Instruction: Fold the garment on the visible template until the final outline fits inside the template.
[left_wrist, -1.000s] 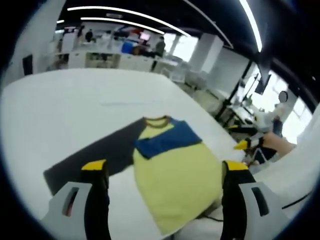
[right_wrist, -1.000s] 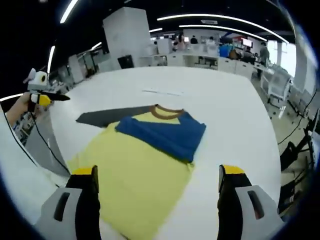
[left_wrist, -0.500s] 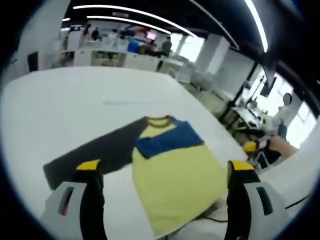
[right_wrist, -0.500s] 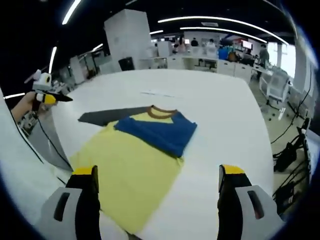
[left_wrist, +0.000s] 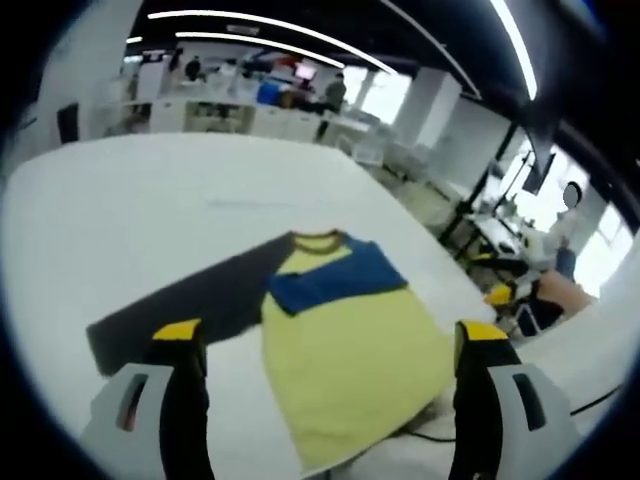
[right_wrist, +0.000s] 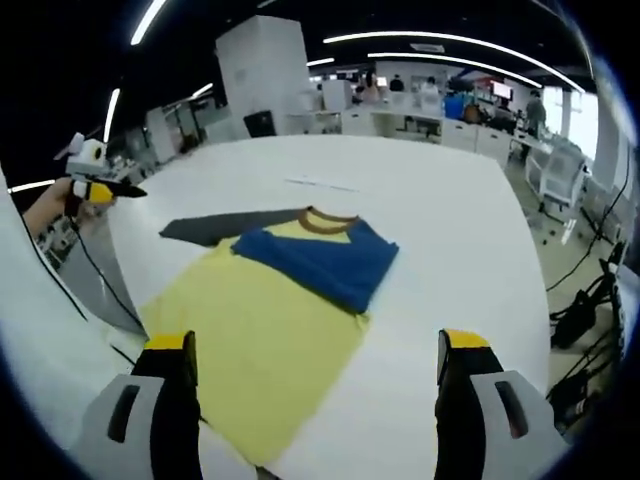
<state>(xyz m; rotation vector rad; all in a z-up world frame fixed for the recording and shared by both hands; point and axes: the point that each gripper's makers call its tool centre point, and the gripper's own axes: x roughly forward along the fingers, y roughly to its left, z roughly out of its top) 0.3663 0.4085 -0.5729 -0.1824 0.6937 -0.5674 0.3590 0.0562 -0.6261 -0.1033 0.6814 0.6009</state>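
A yellow T-shirt with a brown collar lies flat on the white table. Its blue sleeve is folded across the chest. A dark grey template sticks out from under the shirt on one side. My left gripper hangs above the table's near edge, open, with nothing between its jaws. My right gripper is open too, above the shirt's hem side and holding nothing. Each gripper is also seen small in the other's view, held in a hand: right gripper, left gripper.
A black cable runs along the table's edge near the shirt's hem. A thin strip of tape lies on the table beyond the collar. Desks, chairs and people stand in the far office background.
Both views have shifted a little with the hands. The shirt, folded sleeve and template lie as before, and both grippers stay open.
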